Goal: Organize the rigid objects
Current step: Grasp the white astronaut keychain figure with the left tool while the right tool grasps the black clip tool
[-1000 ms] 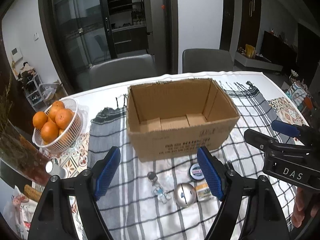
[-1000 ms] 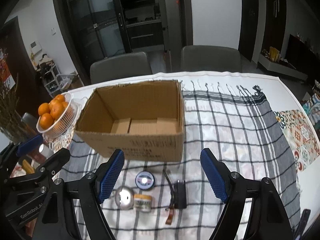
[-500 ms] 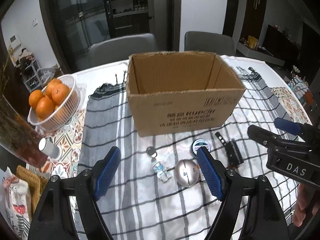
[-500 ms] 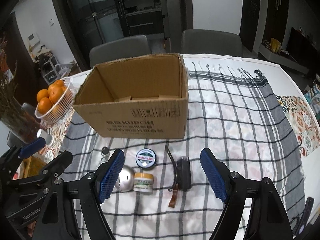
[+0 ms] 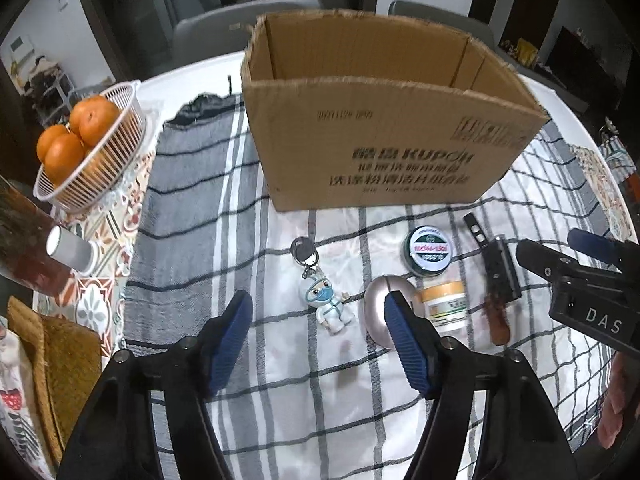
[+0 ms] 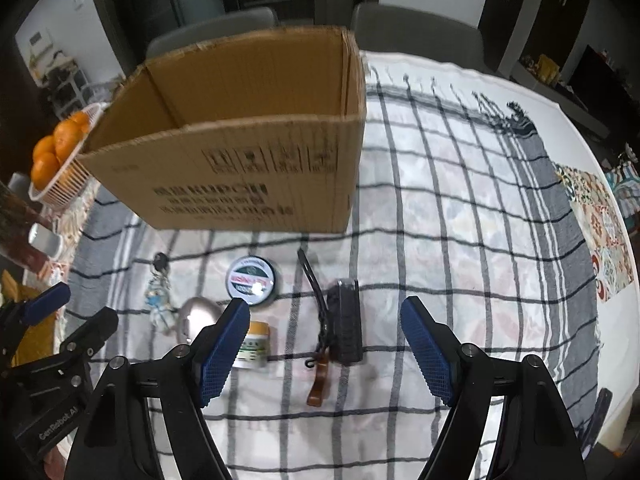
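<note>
1. Both grippers have dropped closer to the checked cloth [image 5: 192, 208] since the earlier frames, so the small items now loom larger and the cardboard box [image 5: 380, 152] fills the upper middle of each view.
2. Left gripper [image 5: 318, 322]: its blue pads [image 5: 230, 328] are closing, yet nothing is pinched between them. The figurine keychain [image 5: 326, 300] lies on the cloth in the gap, clear of both pads.
3. Just right of the figurine sits a silver oval object [image 5: 378, 304], partly hidden by the right-hand pad.
4. Right gripper [image 6: 326, 342]: its jaws stand wide apart and empty. A black rectangular device with a black cord and a brown strap [image 6: 344, 328] lies on the cloth between them.
5. A round green tin [image 6: 251, 278] and a small yellow-lidded jar [image 6: 253, 346] lie left of that device, near the box's front wall.
6. The box stands open behind the row of items; its floor is hidden.
7. A white basket [image 5: 80, 184] of oranges [image 5: 92, 120] sits at the far left.
</note>
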